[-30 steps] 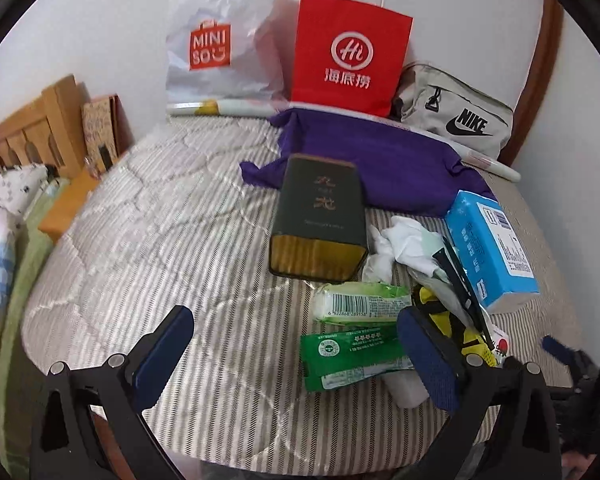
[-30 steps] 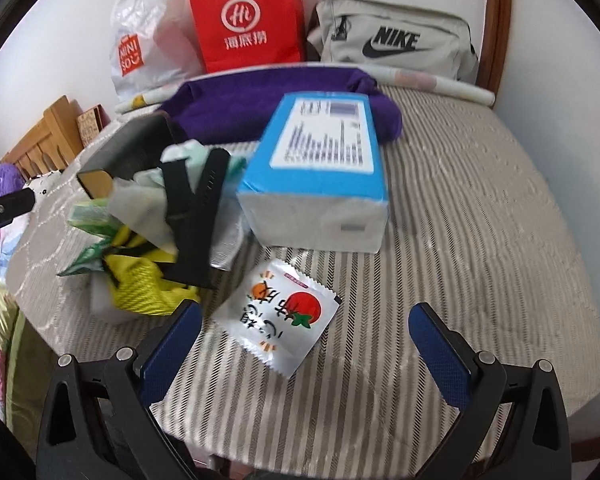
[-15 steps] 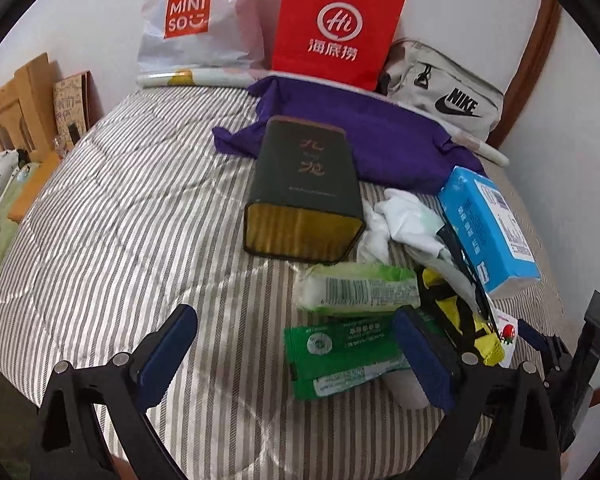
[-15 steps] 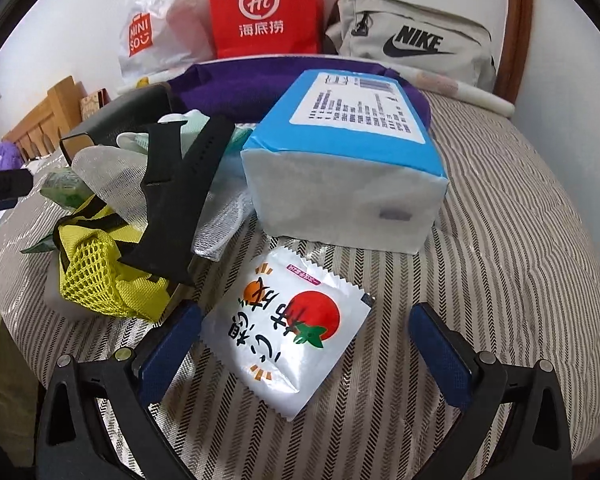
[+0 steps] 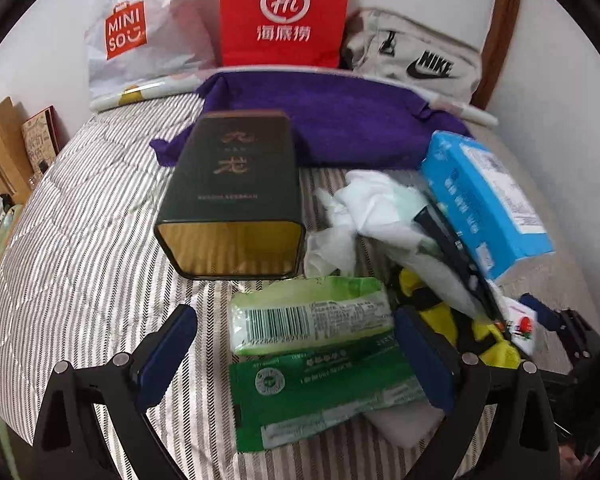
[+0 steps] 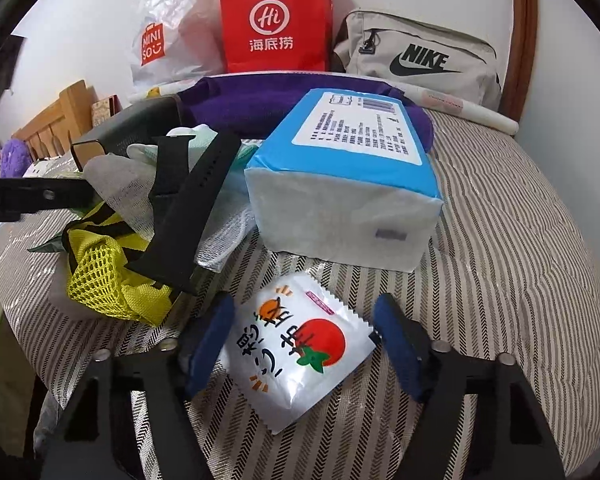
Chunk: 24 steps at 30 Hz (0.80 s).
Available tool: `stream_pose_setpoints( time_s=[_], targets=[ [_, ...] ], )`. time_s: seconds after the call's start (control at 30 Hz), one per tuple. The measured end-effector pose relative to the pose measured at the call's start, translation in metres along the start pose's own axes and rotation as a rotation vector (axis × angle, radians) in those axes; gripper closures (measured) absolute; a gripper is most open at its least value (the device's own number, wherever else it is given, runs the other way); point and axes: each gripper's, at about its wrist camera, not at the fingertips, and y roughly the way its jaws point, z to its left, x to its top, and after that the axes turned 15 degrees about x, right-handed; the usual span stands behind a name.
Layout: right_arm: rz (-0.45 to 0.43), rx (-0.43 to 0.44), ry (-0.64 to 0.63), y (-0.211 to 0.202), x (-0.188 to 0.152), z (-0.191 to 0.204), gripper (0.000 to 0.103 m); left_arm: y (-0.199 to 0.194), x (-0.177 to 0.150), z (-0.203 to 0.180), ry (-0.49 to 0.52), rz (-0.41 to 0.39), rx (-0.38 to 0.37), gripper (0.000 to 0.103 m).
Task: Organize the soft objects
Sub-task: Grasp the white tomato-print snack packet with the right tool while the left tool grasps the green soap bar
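The white snack packet (image 6: 296,346) is being bracketed by the right tool (image 6: 300,350), whose jaws have just been closing but look not yet pressed on it. Closing fully is called for next. The left tool (image 5: 296,354) is spread around the green packets (image 5: 320,364).

A white snack packet (image 6: 296,348) printed with a tomato lies flat on the striped bed (image 6: 520,240), just before a blue tissue pack (image 6: 340,184). Two green soft packs (image 5: 312,352) lie stacked beside yellow mesh (image 6: 112,276).

Two wrist cameras, close above the bed (image 5: 80,220)
Both look down and forward toward the wall; both see the blue pack (image 5: 488,200) (image 6: 348,184) and red bag (image 5: 284,12) (image 6: 274,20).
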Motion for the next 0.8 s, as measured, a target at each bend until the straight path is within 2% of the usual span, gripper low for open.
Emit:
stream_pose_setpoints(
  time_s=[0.17, 0.2, 0.27, 0.3, 0.43, 0.8],
  targets=[
    [-0.008, 0.018, -0.022, -0.002, 0.001, 0.002, 0.058, 0.012, 0.002, -0.003, 0.005, -0.016, 0.046, 0.004],
    [-0.009, 0.021, -0.02, -0.002, 0.001, 0.001, 0.061, 0.013, 0.002, -0.002, 0.007, -0.023, 0.045, 0.008],
    [-0.01, 0.033, -0.016, -0.003, 0.002, -0.002, 0.065, 0.013, 0.002, 0.0, 0.006, -0.026, 0.02, 0.027],
    [-0.01, 0.039, -0.01, -0.003, 0.002, -0.003, 0.067, 0.013, 0.001, 0.002, 0.003, -0.023, 0.01, 0.029],
    [-0.011, 0.057, 0.001, -0.005, 0.002, -0.007, 0.072, 0.01, -0.002, 0.011, 0.013, -0.054, 0.009, 0.031],
    [-0.01, 0.07, 0.033, -0.01, 0.005, -0.013, 0.083, 0.001, -0.004, 0.057, -0.099, -0.06, 0.003, 0.032]
  ],
)
